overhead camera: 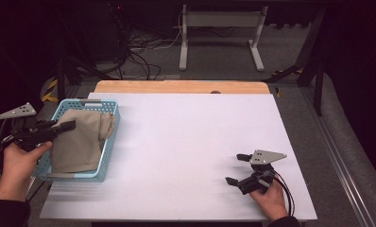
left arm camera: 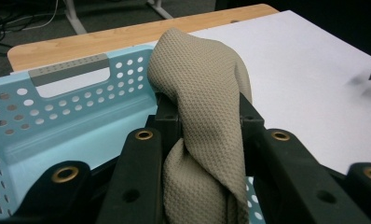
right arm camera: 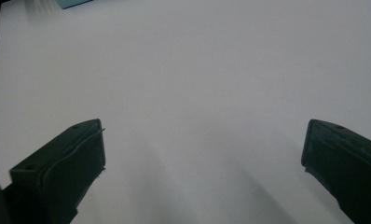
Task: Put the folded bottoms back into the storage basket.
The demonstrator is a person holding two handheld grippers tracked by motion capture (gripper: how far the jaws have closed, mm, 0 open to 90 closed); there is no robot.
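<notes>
A beige knit cloth [overhead camera: 82,137] lies bunched in a light blue perforated basket [overhead camera: 108,142] at the table's left edge. My left gripper [overhead camera: 65,126] reaches over the basket's left rim and is shut on a fold of the cloth [left arm camera: 202,107], which rises between its black jaws. My right gripper [overhead camera: 238,168] rests low over the white table near the front right, its jaws wide apart with nothing between them [right arm camera: 202,140].
The white tabletop [overhead camera: 191,142] stretches between the basket and my right gripper. A wooden strip [overhead camera: 181,87] runs along its far edge. Cables and a white stand leg [overhead camera: 183,42] lie on the floor beyond.
</notes>
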